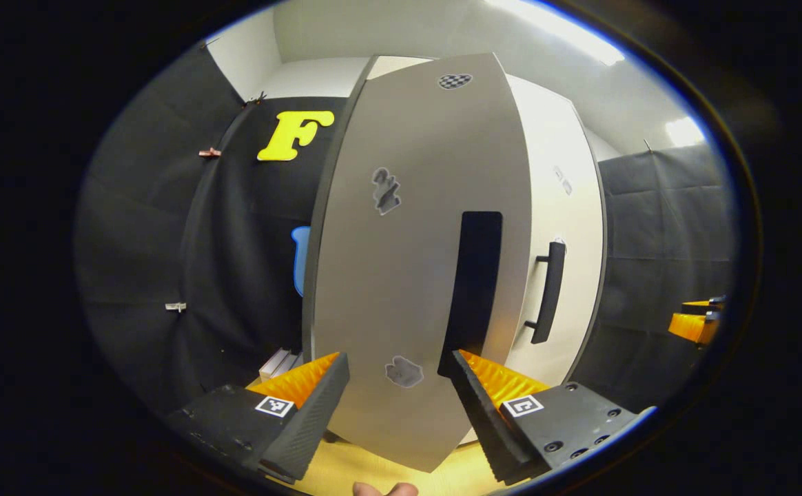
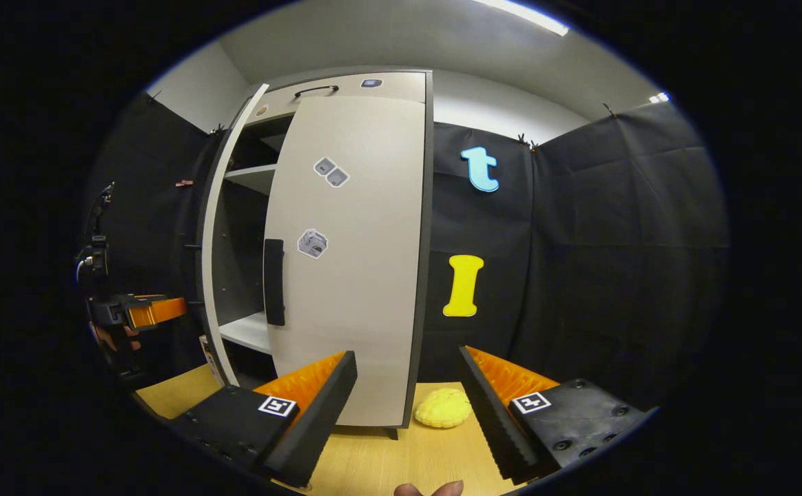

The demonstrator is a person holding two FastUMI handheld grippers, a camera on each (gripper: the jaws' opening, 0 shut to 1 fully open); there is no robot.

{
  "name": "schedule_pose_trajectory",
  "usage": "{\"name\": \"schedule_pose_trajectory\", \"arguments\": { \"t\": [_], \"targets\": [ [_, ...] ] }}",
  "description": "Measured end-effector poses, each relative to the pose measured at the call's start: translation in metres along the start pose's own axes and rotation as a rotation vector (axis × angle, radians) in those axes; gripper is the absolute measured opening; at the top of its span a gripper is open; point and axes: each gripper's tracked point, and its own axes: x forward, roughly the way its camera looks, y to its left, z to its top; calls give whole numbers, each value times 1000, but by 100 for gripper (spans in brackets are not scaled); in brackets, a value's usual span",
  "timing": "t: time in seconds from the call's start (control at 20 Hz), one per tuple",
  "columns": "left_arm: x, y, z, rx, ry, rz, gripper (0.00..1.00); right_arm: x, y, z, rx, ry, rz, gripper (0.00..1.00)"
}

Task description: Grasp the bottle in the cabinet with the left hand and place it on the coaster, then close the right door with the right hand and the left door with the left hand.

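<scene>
The cabinet's left door (image 1: 401,262) stands partly open right in front of my left gripper (image 1: 397,386), which is open with nothing between its fingers. The door's black handle (image 1: 473,289) rises just above the right finger. Beyond it is the right door (image 1: 563,207) with its handle (image 1: 549,293). In the right gripper view the right door (image 2: 353,262) lies flat against the cabinet, and the left door (image 2: 216,241) shows edge-on, swung out. Bare shelves (image 2: 253,176) show in the gap. My right gripper (image 2: 408,386) hangs open, apart from the door. The left gripper (image 2: 136,311) sits outside the left door.
A yellow lumpy object (image 2: 442,408) lies on the wooden table (image 2: 387,455) by the cabinet's right foot. Some flat white things (image 1: 278,362) lie on the table left of the left door. My right gripper (image 1: 696,324) shows far right in the left gripper view.
</scene>
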Motion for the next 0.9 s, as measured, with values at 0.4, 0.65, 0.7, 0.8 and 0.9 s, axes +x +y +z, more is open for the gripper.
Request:
{"name": "schedule_pose_trajectory", "arguments": {
  "t": [0.4,0.65,0.7,0.8,0.9],
  "targets": [
    [29,-27,-3,29,0,6,94,-1,-6,5,8,-7,-9,97],
    [41,-33,-1,70,-5,3,94,-1,-6,5,12,2,-10,97],
    [39,-33,0,75,-8,5,94,-2,-5,5,18,5,-9,97],
    [36,-36,-1,83,-7,-8,94,-2,-3,7,30,4,-4,98],
    [32,-40,4,90,-12,-23,92,-4,-3,10,28,-3,-4,97]
  ]
}}
